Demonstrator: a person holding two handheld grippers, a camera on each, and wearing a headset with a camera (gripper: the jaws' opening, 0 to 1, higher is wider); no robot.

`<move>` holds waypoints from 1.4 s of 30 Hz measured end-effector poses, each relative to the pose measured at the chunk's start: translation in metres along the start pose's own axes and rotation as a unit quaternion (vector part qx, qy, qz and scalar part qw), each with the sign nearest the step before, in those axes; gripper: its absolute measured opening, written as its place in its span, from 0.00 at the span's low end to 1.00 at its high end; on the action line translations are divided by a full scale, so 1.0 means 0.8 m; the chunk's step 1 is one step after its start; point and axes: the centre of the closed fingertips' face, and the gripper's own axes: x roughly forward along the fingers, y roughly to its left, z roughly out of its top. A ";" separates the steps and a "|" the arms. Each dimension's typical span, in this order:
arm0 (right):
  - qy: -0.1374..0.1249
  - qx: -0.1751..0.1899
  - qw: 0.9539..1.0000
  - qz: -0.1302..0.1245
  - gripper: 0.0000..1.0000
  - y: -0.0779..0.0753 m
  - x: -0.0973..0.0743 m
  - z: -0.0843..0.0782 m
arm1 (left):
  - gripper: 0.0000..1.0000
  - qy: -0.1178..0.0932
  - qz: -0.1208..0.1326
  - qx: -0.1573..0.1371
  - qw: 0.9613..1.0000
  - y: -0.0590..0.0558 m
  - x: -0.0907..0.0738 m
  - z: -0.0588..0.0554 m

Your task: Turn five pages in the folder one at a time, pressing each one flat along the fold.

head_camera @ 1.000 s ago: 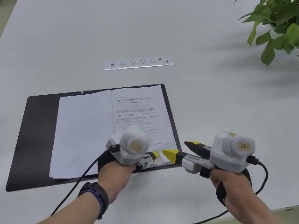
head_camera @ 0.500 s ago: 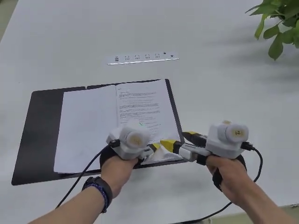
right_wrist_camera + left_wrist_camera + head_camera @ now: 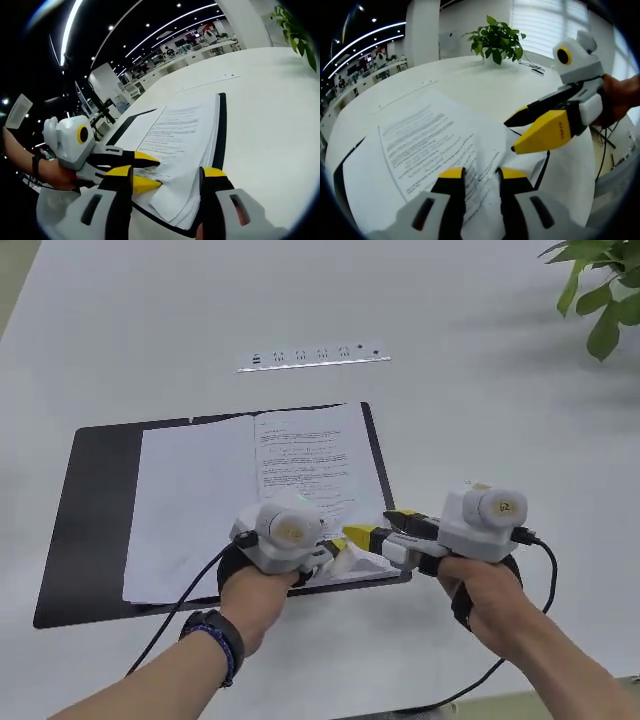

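The folder (image 3: pixel 90 510) lies open on the white table (image 3: pixel 450 390), black cover spread flat, with a blank sheet (image 3: pixel 195 500) on one side and a printed page (image 3: pixel 310 460) on the other. Both tongs meet at the printed page's 5 o'clock corner, where the paper is lifted and rumpled. The left tongs (image 3: pixel 482 175) stand narrow – only a slim gap between the yellow tips, with printed paper showing through it – and point in from 7 o'clock of that page. The tips sit at the paper, but the gap does not read as a clamp on the sheet. The right tongs (image 3: pixel 166 175) are spread wide, coming in from 4 o'clock; in the right gripper view the corner of the page stack lies between the two jaws, untouched by either – and the left tongs' tips are just beside it. A power strip (image 3: pixel 315 357) lies at the folder's 12 o'clock, well apart, and a leafy plant (image 3: pixel 600 290) sits at 2 o'clock.
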 end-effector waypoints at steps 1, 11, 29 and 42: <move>-0.001 0.002 1.000 0.001 0.51 0.000 0.000 0.000 | 0.24 0.000 -0.001 -0.001 1.000 0.000 0.000 0.000; -0.019 0.042 0.999 0.000 0.46 -0.002 -0.007 0.000 | 0.34 -0.001 -0.034 -0.039 0.999 -0.010 -0.004 0.004; -0.028 0.083 0.996 -0.023 0.07 -0.005 -0.016 -0.020 | 0.60 0.005 -0.026 -0.066 0.997 -0.024 -0.054 -0.005; -0.044 0.091 0.995 -0.020 0.00 0.009 -0.020 -0.003 | 0.62 -0.009 0.008 -0.063 0.998 -0.015 -0.111 -0.012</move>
